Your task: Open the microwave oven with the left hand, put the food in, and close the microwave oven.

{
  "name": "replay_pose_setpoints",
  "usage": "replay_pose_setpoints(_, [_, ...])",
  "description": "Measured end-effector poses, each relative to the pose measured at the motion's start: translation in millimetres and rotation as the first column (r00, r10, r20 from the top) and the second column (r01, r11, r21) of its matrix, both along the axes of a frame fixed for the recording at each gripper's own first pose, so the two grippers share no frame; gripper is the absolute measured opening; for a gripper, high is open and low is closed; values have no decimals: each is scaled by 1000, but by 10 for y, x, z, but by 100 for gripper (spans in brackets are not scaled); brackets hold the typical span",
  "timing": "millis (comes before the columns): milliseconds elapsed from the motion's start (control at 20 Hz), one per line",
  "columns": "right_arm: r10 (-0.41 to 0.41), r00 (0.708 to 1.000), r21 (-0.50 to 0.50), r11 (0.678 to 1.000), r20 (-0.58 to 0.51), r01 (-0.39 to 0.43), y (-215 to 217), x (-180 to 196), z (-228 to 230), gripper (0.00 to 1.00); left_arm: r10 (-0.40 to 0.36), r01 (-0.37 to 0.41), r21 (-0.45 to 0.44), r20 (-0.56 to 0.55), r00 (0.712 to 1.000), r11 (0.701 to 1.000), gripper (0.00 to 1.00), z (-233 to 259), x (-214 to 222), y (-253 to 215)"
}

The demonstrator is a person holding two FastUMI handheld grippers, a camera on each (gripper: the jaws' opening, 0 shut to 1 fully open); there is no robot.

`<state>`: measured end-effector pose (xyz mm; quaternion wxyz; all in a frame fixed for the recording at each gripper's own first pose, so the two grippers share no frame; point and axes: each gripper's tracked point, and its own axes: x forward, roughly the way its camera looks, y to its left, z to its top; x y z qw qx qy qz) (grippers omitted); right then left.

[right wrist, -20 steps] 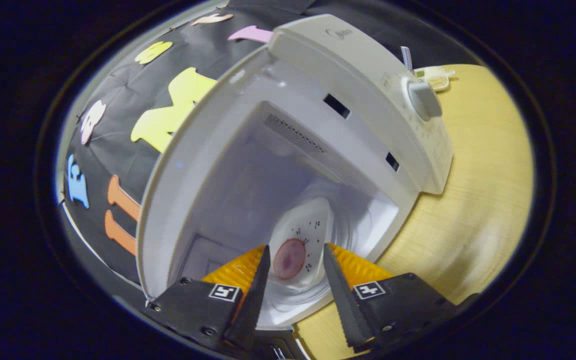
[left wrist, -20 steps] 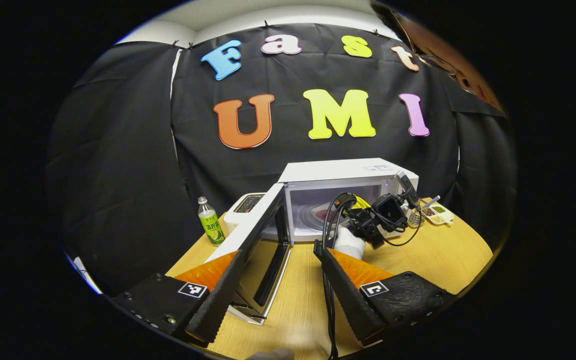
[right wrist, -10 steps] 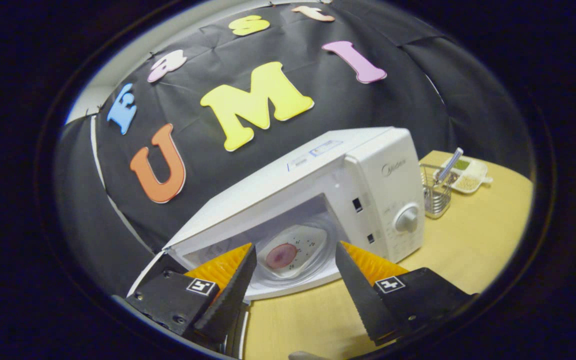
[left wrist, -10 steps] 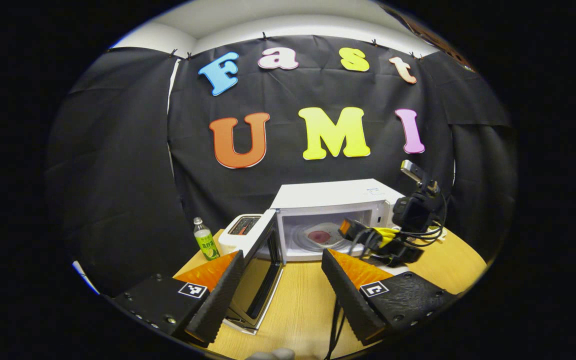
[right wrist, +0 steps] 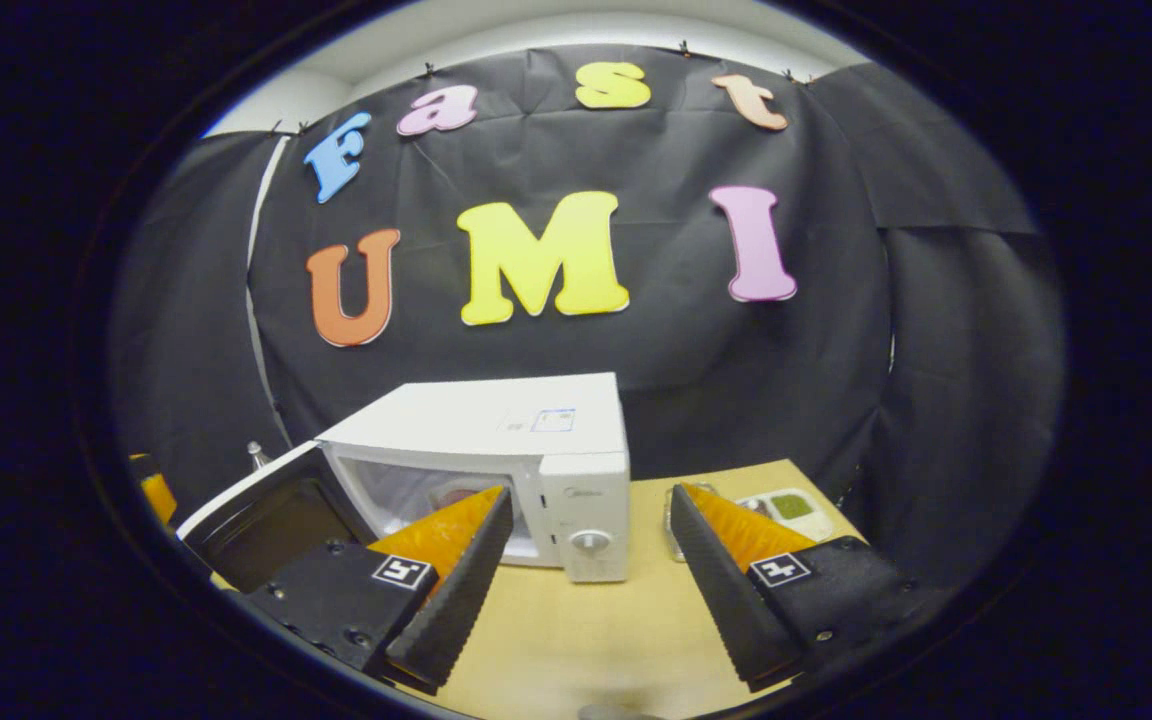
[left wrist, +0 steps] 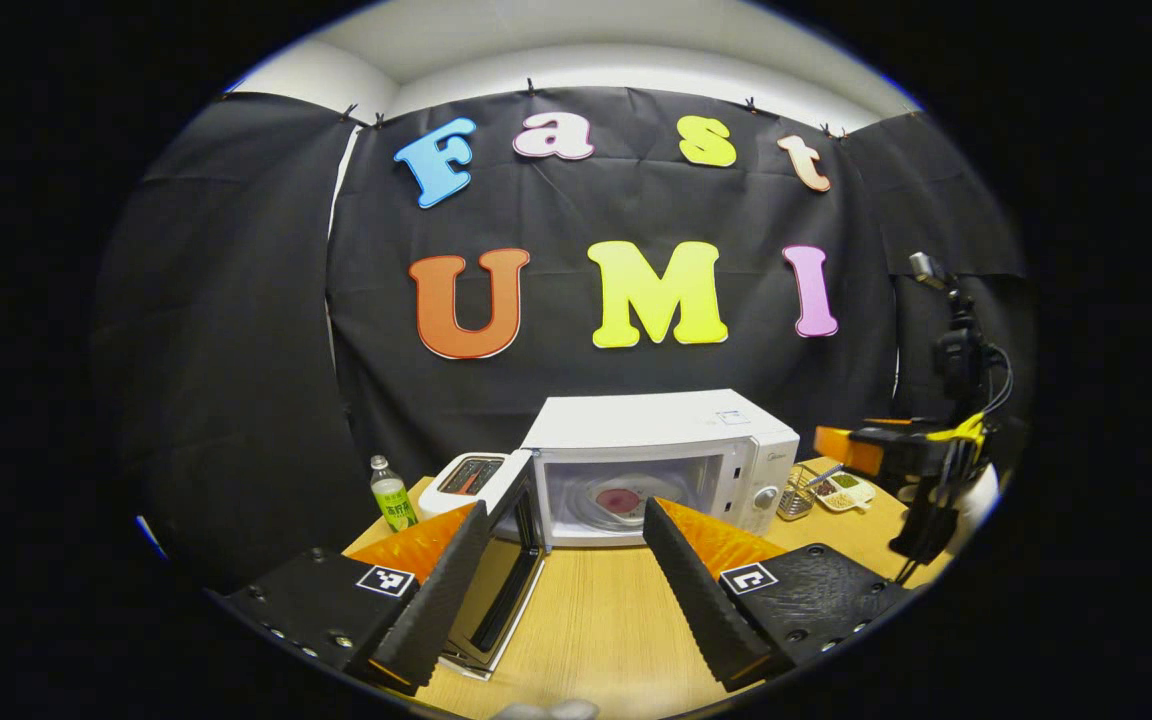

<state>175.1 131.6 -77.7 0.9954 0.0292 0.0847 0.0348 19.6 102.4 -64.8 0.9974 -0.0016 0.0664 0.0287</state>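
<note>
Microwave oven point(left wrist: 671, 455) standing on desk point(left wrist: 596, 620), door point(left wrist: 501, 560) hanging open to its left. Food point(left wrist: 619, 499) lying on plate point(left wrist: 608, 505) inside cavity. Left gripper point(left wrist: 556, 585) hovering over desk before oven, fingers spread wide, gripping nothing. Right gripper point(right wrist: 581, 585) facing oven control side, fingers wide apart, carrying nothing. Bottle point(left wrist: 392, 494) and toaster point(left wrist: 466, 480) standing left of door. Wire basket point(left wrist: 794, 500) and divided tray point(left wrist: 841, 490) sitting right of oven.
</note>
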Motion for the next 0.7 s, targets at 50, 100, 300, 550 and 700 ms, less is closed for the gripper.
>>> replay_pose_setpoints(50, [-10,1000,-11,1000,12,10,-131,-93,123,100,0,0,2,7,1000,1000,95,19,19,7])
replay_pose_setpoints(100, [-19,1000,-11,1000,16,19,-215,-175,203,100,2,-2,2,15,1000,1000,95,25,55,9])
replay_pose_setpoints(300, [-82,996,-35,996,45,84,-640,-506,447,100,20,-19,-5,43,999,1000,95,69,111,45])
replay_pose_setpoints(550, [-142,988,-51,988,56,145,-892,-768,587,92,30,-30,-3,68,997,1000,80,95,129,122])
replay_pose_setpoints(700, [-157,986,-58,985,53,160,-902,-844,574,100,69,-71,14,121,990,997,22,174,106,281])
